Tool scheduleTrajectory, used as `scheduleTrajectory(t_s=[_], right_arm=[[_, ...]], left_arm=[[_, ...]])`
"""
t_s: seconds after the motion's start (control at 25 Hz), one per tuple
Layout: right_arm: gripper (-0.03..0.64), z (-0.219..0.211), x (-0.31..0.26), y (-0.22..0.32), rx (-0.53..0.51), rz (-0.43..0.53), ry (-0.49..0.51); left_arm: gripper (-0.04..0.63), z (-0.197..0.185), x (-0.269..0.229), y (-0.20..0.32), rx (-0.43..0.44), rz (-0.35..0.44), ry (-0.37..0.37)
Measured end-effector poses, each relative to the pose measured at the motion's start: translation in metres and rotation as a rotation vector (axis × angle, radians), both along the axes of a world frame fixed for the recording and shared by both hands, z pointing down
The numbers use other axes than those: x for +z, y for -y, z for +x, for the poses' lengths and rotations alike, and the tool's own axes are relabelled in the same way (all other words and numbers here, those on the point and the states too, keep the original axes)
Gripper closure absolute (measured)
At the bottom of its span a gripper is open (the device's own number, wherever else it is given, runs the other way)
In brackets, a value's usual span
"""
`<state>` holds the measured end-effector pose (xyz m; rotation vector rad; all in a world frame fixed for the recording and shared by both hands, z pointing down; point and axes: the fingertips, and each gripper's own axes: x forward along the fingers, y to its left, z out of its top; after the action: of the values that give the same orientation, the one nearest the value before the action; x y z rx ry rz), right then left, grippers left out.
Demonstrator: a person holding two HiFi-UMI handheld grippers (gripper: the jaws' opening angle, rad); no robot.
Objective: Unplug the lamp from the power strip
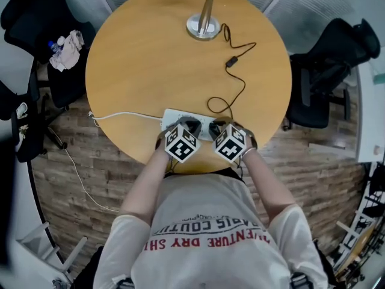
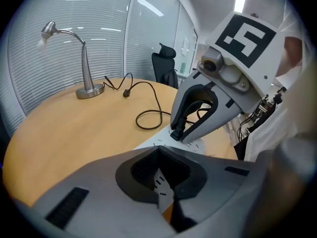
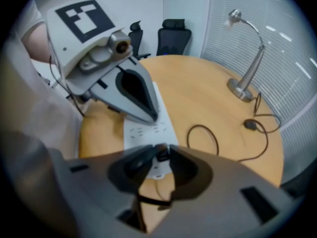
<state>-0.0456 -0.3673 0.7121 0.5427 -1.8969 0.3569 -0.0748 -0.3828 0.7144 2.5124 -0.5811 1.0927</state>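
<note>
A silver desk lamp (image 1: pixel 204 18) stands at the far side of the round wooden table (image 1: pixel 144 59). Its black cord (image 1: pixel 239 77) runs past an inline switch (image 1: pixel 230 61) to the white power strip (image 1: pixel 173 115) at the near edge. My right gripper (image 3: pixel 160 157) is shut on the lamp's black plug (image 3: pixel 161 153), which sits on the strip (image 3: pixel 148 130). My left gripper (image 2: pixel 159 150) is shut, its tips down on the strip (image 2: pixel 197 146) just left of the right gripper (image 2: pixel 179 133). In the head view both grippers, left (image 1: pixel 191 124) and right (image 1: pixel 218 127), cover the strip's middle.
The strip's white cable (image 1: pixel 120 115) runs left and drops over the table's edge. Black office chairs stand at the right (image 1: pixel 328 71) and at the left (image 1: pixel 60 71), the left one holding a cloth and a bottle. Blinds line the wall behind the lamp (image 2: pixel 86 73).
</note>
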Motion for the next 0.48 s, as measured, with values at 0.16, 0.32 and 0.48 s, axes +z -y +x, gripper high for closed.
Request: scheduleTrajectory(t_s=[0.16,0.32,0.48], right_arm=[[0.5,-0.0021,0.0002,0.0014,-0.095,-0.026,-0.029],[0.522,-0.0026,0.0012,-0.0001,-0.145,-0.053,-0.065],[0.532,-0.0001,-0.0011,0.0003,-0.171,-0.081,-0.084]], left_arm=[[0.568,-0.0012,-0.0002,0.0014,0.026,-0.018,-0.002],[0.568,-0.0034,-0.0002,0.0002,0.029,-0.021,-0.005],[0.568,-0.0027,-0.0003,0.0002,0.027,0.024,0.0]])
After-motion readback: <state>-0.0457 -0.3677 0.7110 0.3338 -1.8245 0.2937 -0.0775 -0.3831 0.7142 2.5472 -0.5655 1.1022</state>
